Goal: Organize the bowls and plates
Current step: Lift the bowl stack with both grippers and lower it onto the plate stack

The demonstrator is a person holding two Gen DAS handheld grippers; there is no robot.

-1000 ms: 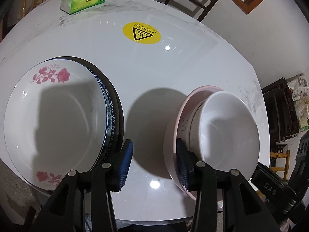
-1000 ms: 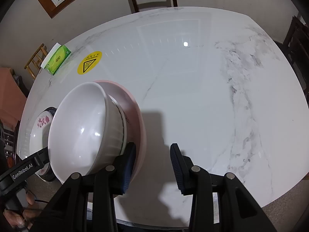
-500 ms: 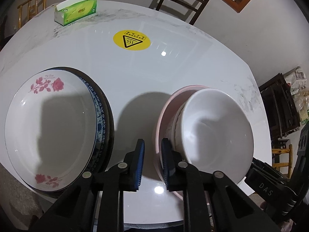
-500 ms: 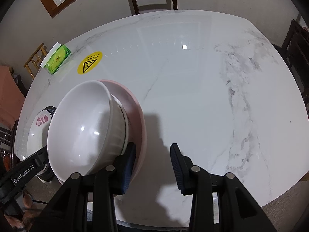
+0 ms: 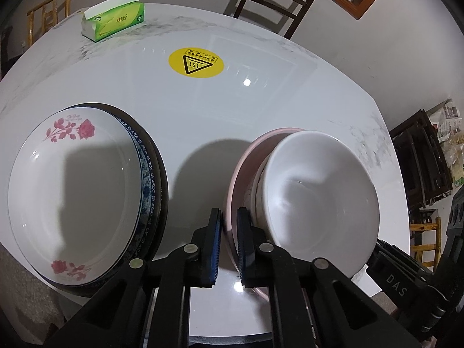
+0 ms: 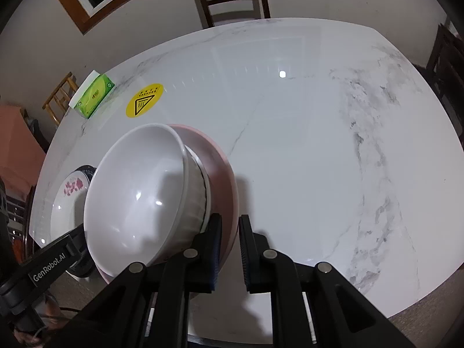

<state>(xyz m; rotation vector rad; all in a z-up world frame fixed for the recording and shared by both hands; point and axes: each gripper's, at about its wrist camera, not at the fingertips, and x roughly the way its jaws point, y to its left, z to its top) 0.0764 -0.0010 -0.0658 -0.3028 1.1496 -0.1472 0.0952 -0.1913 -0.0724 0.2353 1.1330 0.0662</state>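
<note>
A white bowl point(image 5: 322, 191) sits nested in a pink bowl point(image 5: 246, 159) on the marble table point(image 5: 203, 116). My left gripper point(image 5: 229, 226) is shut on the pink bowl's near left rim. In the right wrist view, my right gripper point(image 6: 230, 232) is shut on the pink bowl's point(image 6: 223, 174) right rim, beside the white bowl point(image 6: 139, 188). A rose-patterned white plate point(image 5: 72, 188) lies on a blue-patterned plate point(image 5: 148, 179) and a dark plate at the left.
A green tissue box point(image 5: 113, 20) stands at the far left of the table. A yellow warning sticker point(image 5: 196, 63) lies behind the bowls. Wooden chairs point(image 5: 272, 5) stand around the table. The table's right half point(image 6: 333, 145) shows bare marble.
Both grippers have closed from wide open onto opposite sides of the pink bowl's rim. The bowls and plates have stayed in place.
</note>
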